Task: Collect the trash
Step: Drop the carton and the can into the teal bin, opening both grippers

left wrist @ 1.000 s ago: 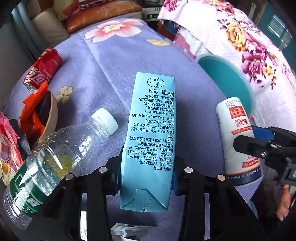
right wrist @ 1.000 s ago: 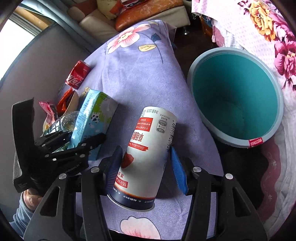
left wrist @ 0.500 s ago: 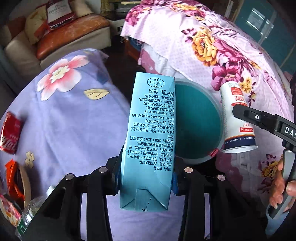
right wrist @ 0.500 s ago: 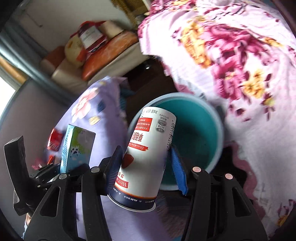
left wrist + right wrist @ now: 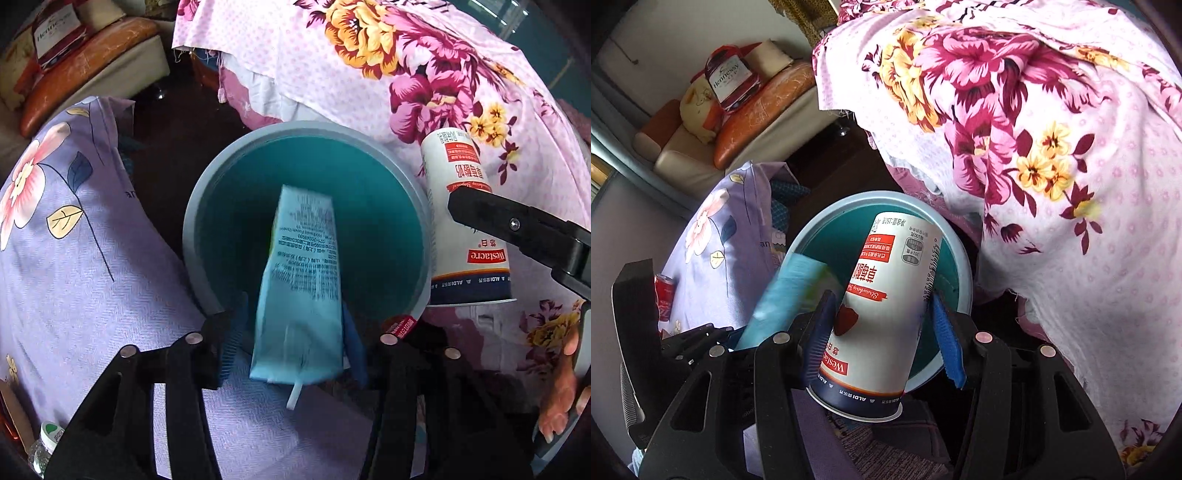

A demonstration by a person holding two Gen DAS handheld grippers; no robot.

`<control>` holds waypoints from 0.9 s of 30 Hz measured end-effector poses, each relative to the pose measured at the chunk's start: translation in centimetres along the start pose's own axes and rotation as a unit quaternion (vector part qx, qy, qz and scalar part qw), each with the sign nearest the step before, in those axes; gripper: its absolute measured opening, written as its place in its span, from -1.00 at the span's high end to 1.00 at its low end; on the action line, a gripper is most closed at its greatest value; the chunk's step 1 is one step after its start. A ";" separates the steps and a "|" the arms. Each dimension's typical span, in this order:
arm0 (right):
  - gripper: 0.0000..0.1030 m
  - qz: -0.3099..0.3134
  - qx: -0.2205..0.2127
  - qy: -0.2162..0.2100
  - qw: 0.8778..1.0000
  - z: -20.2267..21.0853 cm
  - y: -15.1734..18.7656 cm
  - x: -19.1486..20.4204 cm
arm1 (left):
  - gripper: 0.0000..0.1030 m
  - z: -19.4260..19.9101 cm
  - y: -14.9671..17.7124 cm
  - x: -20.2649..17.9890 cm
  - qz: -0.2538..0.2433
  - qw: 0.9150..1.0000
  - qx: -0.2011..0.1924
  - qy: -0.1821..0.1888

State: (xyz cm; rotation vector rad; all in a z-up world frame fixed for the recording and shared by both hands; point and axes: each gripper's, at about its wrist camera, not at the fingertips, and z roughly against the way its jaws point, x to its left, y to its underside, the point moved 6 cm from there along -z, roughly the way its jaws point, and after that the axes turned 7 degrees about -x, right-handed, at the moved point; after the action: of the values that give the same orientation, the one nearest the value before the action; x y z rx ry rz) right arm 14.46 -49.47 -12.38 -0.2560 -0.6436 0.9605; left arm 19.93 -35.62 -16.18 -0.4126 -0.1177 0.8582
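Hanging over the mouth of the teal bin (image 5: 417, 206), the light-blue milk carton (image 5: 301, 291) sits between the spread pads of the left gripper (image 5: 293, 339), blurred and tilted, its long axis running away from the tongs and down into the bin. The left jaws stand wide apart with gaps on both sides, so I judge the carton released and dropping. Its white straw or tab sticks out at the near end.

On the right, the right gripper (image 5: 884, 332) has its pads parted around the white yogurt cup (image 5: 882, 314); the left pad touches the wall, the right pad seems just off it, so whether it grips I cannot tell. The cup's axis points forward toward the far rim, its open end nearest the camera, and it lies above the bin's near right edge. From the left wrist view it sits outside the rim line, so the coming drop turns on bringing it a little left.

The bin's floor is hidden by carton and cup. A red cola can (image 5: 665, 299) lies far left on the purple floral cloth (image 5: 74, 258); a clear bottle (image 5: 46, 446) is cut off at the near left edge.
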 end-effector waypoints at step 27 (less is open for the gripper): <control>-0.38 0.021 0.025 0.014 0.999 0.0 1.9 3.8 | -0.78 8.6 4.0 6.3 0.085 0.994 -0.075 -0.011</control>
State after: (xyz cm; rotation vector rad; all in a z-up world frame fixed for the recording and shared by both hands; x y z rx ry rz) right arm 14.75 -45.27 -11.77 -0.2389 -0.5888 1.0096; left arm 18.90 -25.91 -10.30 -0.5599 -0.1707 1.0247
